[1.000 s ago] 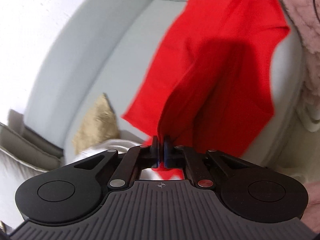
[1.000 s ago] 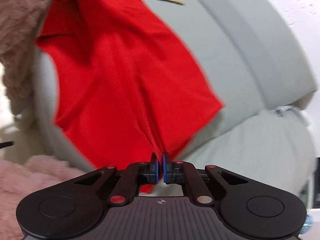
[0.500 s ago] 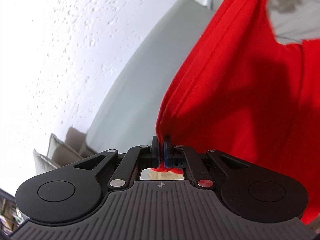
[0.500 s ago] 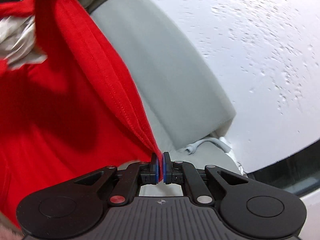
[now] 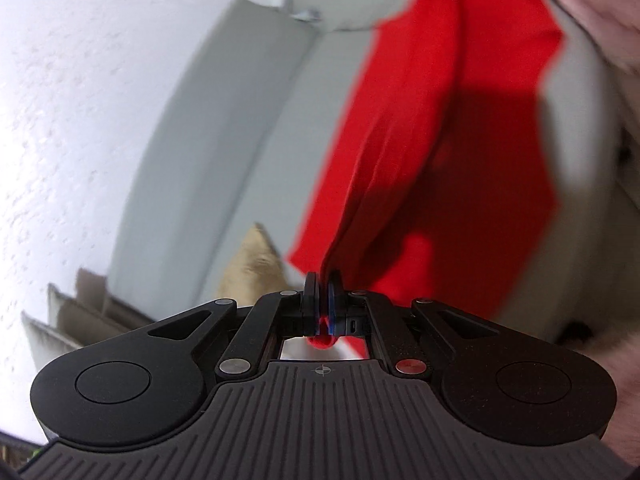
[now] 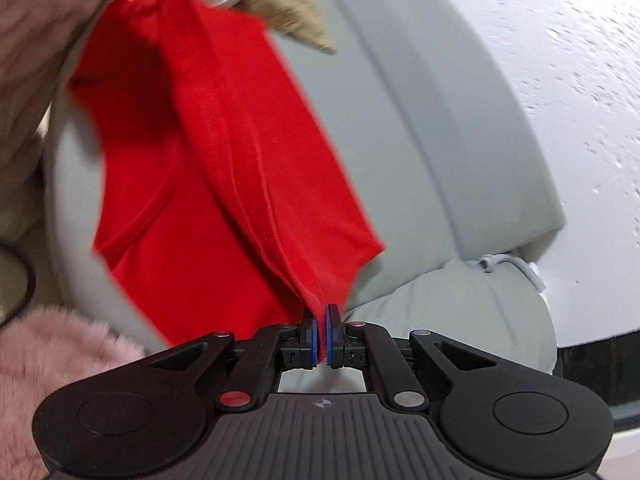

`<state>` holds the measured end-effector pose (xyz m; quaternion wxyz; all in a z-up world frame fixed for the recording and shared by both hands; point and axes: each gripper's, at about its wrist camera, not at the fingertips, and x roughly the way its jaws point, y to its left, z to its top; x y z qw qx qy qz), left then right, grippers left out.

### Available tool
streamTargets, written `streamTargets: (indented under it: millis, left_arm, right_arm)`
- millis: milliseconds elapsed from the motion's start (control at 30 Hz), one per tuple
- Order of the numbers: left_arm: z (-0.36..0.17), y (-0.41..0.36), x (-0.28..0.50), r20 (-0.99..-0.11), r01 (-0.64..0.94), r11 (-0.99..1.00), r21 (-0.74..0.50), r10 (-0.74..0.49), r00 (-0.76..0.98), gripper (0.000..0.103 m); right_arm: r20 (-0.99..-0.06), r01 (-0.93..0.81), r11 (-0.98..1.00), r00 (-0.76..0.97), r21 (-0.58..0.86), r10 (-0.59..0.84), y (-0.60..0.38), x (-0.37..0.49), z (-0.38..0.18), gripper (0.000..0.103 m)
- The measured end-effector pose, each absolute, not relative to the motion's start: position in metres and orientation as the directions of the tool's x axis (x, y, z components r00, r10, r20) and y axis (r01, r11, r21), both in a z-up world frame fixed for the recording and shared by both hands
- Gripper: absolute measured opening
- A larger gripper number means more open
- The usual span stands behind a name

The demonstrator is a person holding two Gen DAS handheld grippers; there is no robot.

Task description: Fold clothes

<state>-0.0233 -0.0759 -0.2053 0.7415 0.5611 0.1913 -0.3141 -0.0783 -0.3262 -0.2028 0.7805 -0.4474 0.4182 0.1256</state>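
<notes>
The left gripper has its fingers clamped on an edge of the red garment, and a small tuft of red cloth pokes out behind the pads. The right gripper likewise pinches a bunched, hemmed edge of the same garment between its blue-faced fingers. The cloth is stretched between the two grips, with its lower part draped over the seat of a pale grey sofa. A tan cushion lies on the seat just beyond the garment's far corner. Fluffy pink fabric crowds the sofa's front edge, beside the cloth. A textured white wall rises behind the backrest.
</notes>
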Motion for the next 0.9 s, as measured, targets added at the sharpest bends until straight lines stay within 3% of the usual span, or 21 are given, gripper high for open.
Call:
streamTargets:
  millis: [133,233,267,333,367,400,500,667,733,800,900]
  left_arm:
    - [-0.211,-0.072,-0.032,-0.656,0.695,0.162,0.701,-0.236,0.717,0.003]
    - [-0.217,-0.07,-0.033,-0.694,0.714,0.112,0.691,-0.176,0.698,0.016]
    - [-0.219,-0.069,-0.033,-0.707,0.722,0.094,0.685,-0.151,0.691,0.019]
    - [-0.215,-0.062,-0.037,-0.717,0.729,0.09,0.679,-0.133,0.684,0.038]
    - [-0.207,-0.055,-0.039,-0.718,0.731,0.11,0.673,-0.138,0.682,0.042]
    - [-0.201,-0.051,-0.04,-0.723,0.737,0.13,0.663,-0.148,0.675,0.043]
    - [-0.165,-0.032,-0.029,-0.773,0.78,0.345,0.522,-0.197,0.604,0.044]
    - [-0.134,-0.034,0.004,-0.795,0.7,0.7,0.144,-0.339,0.503,0.044]
    - [-0.141,-0.051,0.013,-0.796,0.633,0.773,0.039,-0.359,0.487,0.037]
    - [-0.153,-0.064,0.023,-0.803,0.586,0.809,-0.036,-0.373,0.465,0.025]
    - [-0.171,-0.084,0.038,-0.809,0.504,0.851,-0.147,-0.397,0.434,0.019]
  right_arm:
    - [-0.77,-0.599,0.531,0.612,-0.6,-0.179,-0.319,-0.088,-0.218,0.003]
    - [-0.822,-0.671,0.5,0.542,-0.548,-0.174,-0.316,-0.096,-0.225,0.007]
    - [-0.841,-0.693,0.496,0.513,-0.523,-0.17,-0.316,-0.097,-0.224,0.011]
    - [-0.865,-0.701,0.526,0.477,-0.482,-0.158,-0.319,-0.099,-0.213,0.02]
    - [-0.875,-0.7,0.544,0.462,-0.462,-0.148,-0.321,-0.099,-0.207,0.035]
    - [-0.88,-0.688,0.576,0.458,-0.442,-0.13,-0.324,-0.099,-0.197,0.041]
    - [-0.88,-0.609,0.691,0.466,-0.389,-0.085,-0.336,-0.092,-0.169,0.041]
    - [-0.881,-0.391,0.892,0.473,-0.226,-0.016,-0.346,-0.054,-0.153,0.039]
    - [-0.886,-0.28,0.954,0.462,-0.108,0.035,-0.346,-0.042,-0.157,0.033]
    - [-0.888,-0.103,0.992,0.446,0.07,0.109,-0.346,-0.022,-0.169,0.016]
    - [-0.882,0.011,0.981,0.439,0.194,0.17,-0.337,-0.007,-0.191,0.015]
